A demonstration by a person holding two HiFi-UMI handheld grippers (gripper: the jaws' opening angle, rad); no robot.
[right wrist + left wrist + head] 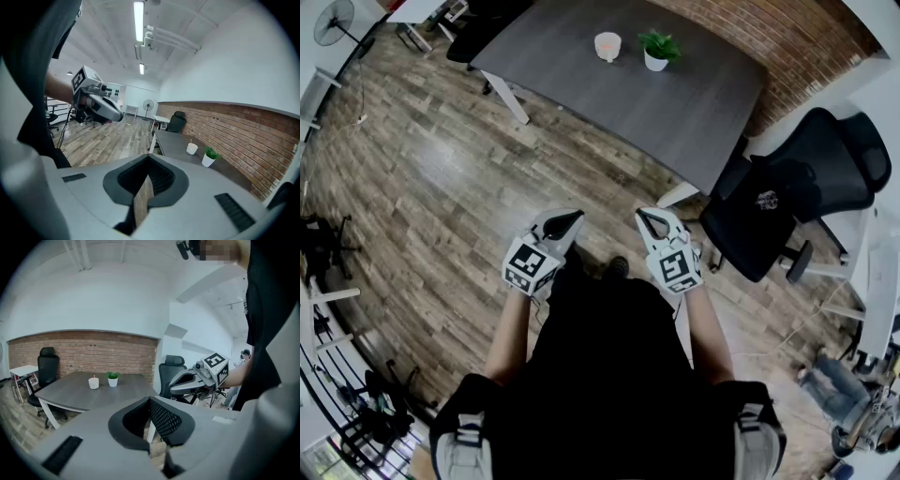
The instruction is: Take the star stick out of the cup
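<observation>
A white cup [607, 45] stands far off on the dark grey table [694, 103], with a thin stick rising from it; the star cannot be made out. The cup [93, 383] is small in the left gripper view, and the cup [191, 148] is likewise small in the right gripper view. I hold both grippers close to my body, well short of the table. My left gripper [572, 220] [150, 399] is shut and empty. My right gripper [645, 217] [149, 155] is shut too, with nothing held.
A small potted plant [658, 49] sits just right of the cup. A black office chair [787, 197] stands at the table's right end, another chair [47, 366] beyond its far end. Wooden floor [459, 178] lies between me and the table. A fan [336, 21] stands at far left.
</observation>
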